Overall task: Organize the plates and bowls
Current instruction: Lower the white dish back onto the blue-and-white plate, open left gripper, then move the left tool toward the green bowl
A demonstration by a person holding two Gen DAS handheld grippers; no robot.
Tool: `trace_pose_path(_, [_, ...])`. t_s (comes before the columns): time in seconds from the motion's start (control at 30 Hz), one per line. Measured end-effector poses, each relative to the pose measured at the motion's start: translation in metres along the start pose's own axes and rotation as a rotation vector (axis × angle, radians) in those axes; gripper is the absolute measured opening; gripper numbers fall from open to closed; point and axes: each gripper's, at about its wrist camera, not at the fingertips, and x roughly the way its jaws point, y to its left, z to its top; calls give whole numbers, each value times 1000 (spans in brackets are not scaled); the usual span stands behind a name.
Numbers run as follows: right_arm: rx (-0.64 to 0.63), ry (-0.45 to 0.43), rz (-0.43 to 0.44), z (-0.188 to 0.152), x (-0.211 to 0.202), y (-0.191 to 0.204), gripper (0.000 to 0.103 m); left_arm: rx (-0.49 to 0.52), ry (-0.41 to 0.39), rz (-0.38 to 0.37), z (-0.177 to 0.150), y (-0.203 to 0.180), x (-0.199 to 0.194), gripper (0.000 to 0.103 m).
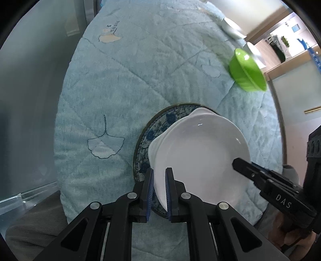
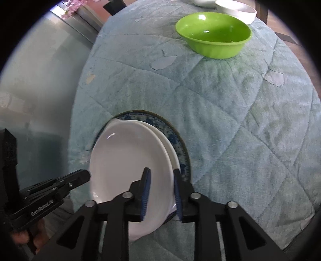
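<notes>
A white plate (image 1: 200, 152) lies on another white plate (image 2: 170, 148), both over a blue-patterned plate (image 1: 158, 124) on the quilted blue cloth. My left gripper (image 1: 159, 186) straddles the top plate's left rim, jaws close on it. My right gripper (image 2: 161, 186) straddles the plates' right rim (image 2: 130, 160), with a small gap at the pads. The right gripper also shows in the left wrist view (image 1: 246, 166), and the left gripper in the right wrist view (image 2: 80, 176). A green bowl (image 2: 213, 33) stands further back; it also shows in the left wrist view (image 1: 247, 70).
White dishes (image 2: 236, 10) sit at the table's far edge behind the green bowl. The blue quilted cloth (image 1: 140, 80) covers the table. The table edge drops off to a grey floor (image 1: 30, 100) on the left.
</notes>
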Motion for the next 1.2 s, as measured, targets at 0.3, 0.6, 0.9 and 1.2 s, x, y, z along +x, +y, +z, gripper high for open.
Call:
trace_pose_path(0.3, [-114,-60,-81,-11,-25,1,36,58,-207,65,-13,-12,-60,59])
trace_pose_path(0.6, [-65,-10,-10,-3,4,-11,15,39,-316,42,-27,-20,-101,72])
trace_pose_path(0.9, [-81,-287,-115,-19,-90,-36,90,138,-540,99,-47,-73,-145,99])
trace_pose_path(1.2, [-17,-417,-149,-46,-173,-94,68,218,-426,-16,-43,-138,-139,15])
